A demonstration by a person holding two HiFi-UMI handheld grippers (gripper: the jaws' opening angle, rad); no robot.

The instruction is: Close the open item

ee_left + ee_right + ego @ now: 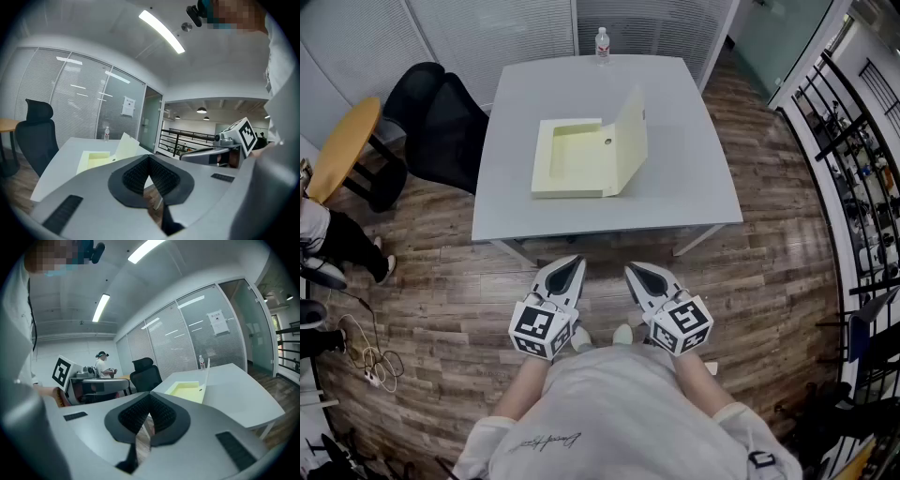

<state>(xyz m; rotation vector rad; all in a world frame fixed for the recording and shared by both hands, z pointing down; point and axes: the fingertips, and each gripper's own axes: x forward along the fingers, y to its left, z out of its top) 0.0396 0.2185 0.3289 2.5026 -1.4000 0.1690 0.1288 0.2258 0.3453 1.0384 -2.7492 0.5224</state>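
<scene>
A pale yellow box file (572,157) lies open on the grey table (703,178), its lid (631,142) standing up on the right side. The same box shows in the left gripper view (96,160) and in the right gripper view (186,391). Both grippers hang well short of the table, above the wooden floor, close to the person's body. My left gripper (572,265) is shut with nothing in it, its pads meeting (149,158). My right gripper (633,270) is shut too and holds nothing (149,399).
A water bottle (602,44) stands at the table's far edge. A black office chair (441,122) sits left of the table, beside a round wooden table (339,145). Another person's legs (337,246) and cables (370,361) are at the far left. A black railing (853,159) runs along the right.
</scene>
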